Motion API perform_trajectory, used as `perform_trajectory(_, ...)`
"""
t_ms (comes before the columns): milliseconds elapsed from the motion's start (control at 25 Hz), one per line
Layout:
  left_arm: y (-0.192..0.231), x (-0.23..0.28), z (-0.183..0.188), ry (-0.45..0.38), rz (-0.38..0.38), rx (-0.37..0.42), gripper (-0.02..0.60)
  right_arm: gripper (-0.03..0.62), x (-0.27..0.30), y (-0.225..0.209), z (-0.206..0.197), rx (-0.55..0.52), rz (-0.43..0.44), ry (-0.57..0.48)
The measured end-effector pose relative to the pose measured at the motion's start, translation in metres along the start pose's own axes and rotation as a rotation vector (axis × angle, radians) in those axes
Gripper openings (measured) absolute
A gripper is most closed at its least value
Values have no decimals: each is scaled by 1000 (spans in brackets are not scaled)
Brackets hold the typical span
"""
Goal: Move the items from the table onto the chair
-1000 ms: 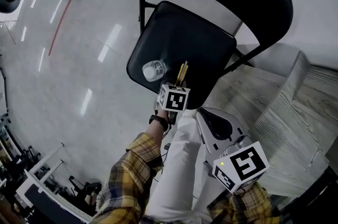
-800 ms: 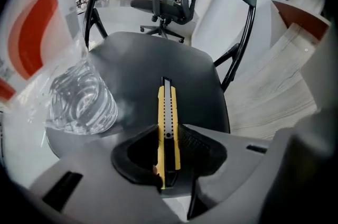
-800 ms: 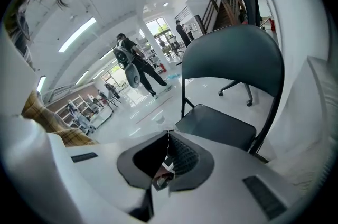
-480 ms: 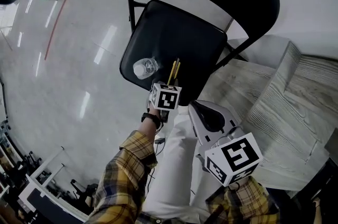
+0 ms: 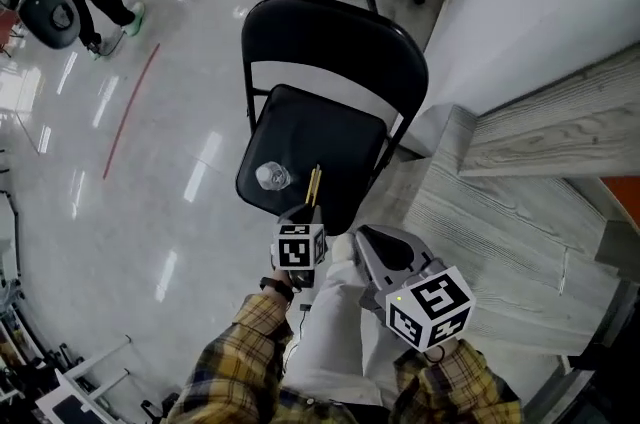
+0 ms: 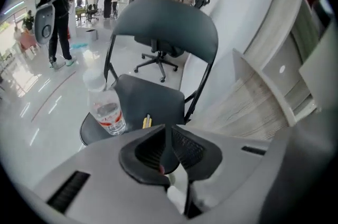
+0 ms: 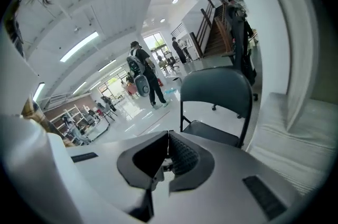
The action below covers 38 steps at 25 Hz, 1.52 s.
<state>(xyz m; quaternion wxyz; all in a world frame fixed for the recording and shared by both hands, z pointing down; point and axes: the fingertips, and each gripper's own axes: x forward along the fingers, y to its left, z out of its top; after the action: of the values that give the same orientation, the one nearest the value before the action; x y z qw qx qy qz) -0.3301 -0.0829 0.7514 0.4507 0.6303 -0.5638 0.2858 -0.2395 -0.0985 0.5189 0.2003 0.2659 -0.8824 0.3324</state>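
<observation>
Hovering above the front edge of the chair seat now, my left gripper tips steeply down at it. My plaid sleeve stretches forward from low in the head view, with the watch showing at the wrist. Those jaws have just been closing and they're down to a thin slit, with nothing between them. All I see through the slit is dark seat.

The water bottle stands upright at the seat's front left corner, cap on. Just to its right, not touching it, lies a slim yellow thing, with one end at the front edge and the other pointing toward the backrest. It could be a utility knife or a pencil; it's too small for me to say. Both are clear of my left gripper, which hangs above and short of them.

My right gripper is pulled in close to my body, just right of the left one and over my white trouser leg. It sits at a much shallower tilt, looking across at the chair's backrest and the hall beyond. Its pads are pressed together and it's carrying nothing.

Off to the right of the chair runs the wood-grain surface, and neither hand is over it.
</observation>
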Motion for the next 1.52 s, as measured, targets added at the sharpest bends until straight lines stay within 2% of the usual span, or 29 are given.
perform_trajectory(160, -51, -70, 36, -131, -38, 18, 6, 18, -84, -7, 8, 9, -73, -61)
perform_trajectory(320, -120, -125, 79, -254, -137, 127, 5, 18, -168, -40, 1, 11, -228, -122)
perform_trajectory(480, -205, -193, 70, -294, -220, 201, 5, 18, -267, -74, -36, 74, -365, -137)
perform_trajectory(640, -314, -229, 71, -335, -351, 281, 5, 18, -366, -144, -68, 120, -540, -227)
perform_trajectory(840, -406, -246, 35, -312, -457, 316, 5, 20, -447, -223, -130, 191, -635, -205)
perform_trajectory(960, -428, -247, 12, -296, -441, 334, 5, 20, -472, -261, -159, 214, -644, -174)
perform_trajectory(1160, -424, -244, -21, -258, -361, 283, 5, 28, -491, -311, -191, 213, -673, -108)
perform_trajectory(1280, -417, -244, -27, -252, -320, 258, 5, 104, -487, -334, -207, 226, -666, -59)
perform_trajectory(1520, -416, -243, -25, -257, -289, 232, 5, 121, -469, -358, -224, 199, -674, 15)
